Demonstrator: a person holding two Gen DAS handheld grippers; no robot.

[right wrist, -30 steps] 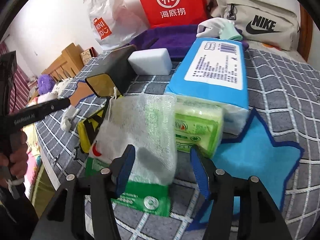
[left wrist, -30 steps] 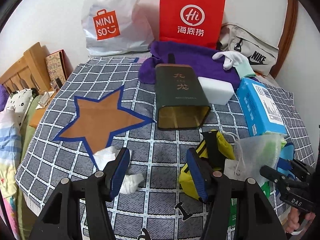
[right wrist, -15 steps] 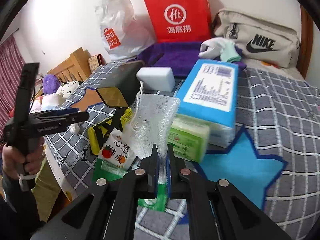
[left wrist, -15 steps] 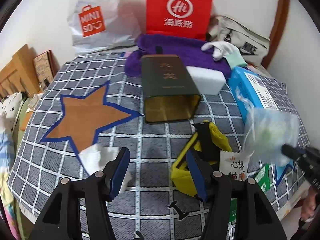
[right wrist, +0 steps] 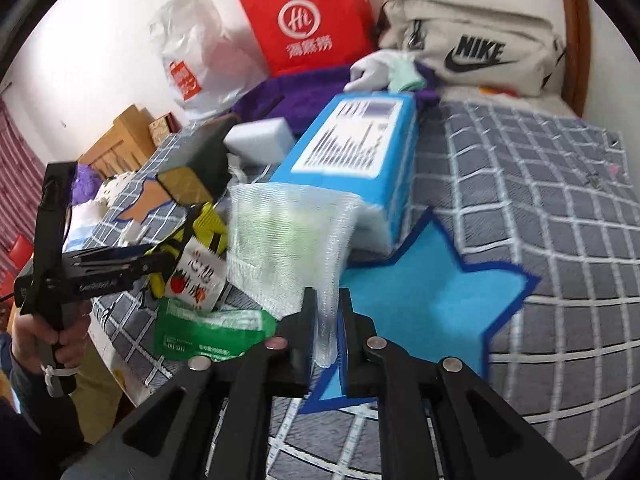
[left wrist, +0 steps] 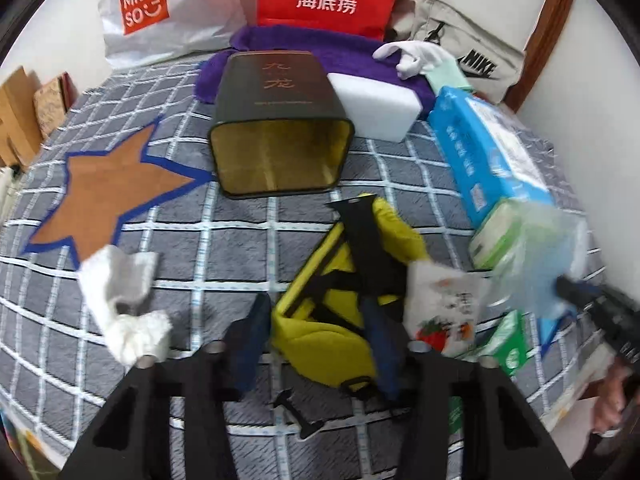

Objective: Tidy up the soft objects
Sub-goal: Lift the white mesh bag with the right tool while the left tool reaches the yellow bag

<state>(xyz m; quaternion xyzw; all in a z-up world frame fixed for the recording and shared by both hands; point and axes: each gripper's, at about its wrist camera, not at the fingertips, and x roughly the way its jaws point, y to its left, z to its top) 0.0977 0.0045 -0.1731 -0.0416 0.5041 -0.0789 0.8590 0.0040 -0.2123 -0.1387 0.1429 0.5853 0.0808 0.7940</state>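
Note:
My right gripper [right wrist: 326,320] holds the lower end of a white mesh bag [right wrist: 288,240] over the near edge of the blue star patch [right wrist: 420,300]. Its jaws are opening, and the mesh still fills the gap between the pads. The left wrist view shows that bag [left wrist: 536,248] as a blur at the right. My left gripper [left wrist: 316,344] is low over a yellow pouch with black straps [left wrist: 328,320]. Its jaws are closing, with the pouch's near end between them. A crumpled white cloth [left wrist: 124,300] lies left of it, by the orange star patch [left wrist: 108,196].
On the checked bedcover lie a dark tin on its side [left wrist: 280,120], a white sponge block [left wrist: 376,104], a blue tissue pack [left wrist: 492,152], a snack sachet [left wrist: 444,304] and a green packet [right wrist: 212,328]. At the back lie a purple towel [left wrist: 320,48] and several bags.
The right gripper shut on the mesh bag, lifted it toward the blue star, and its jaws have parted slightly. The left gripper sank onto the yellow pouch and its jaws narrowed.

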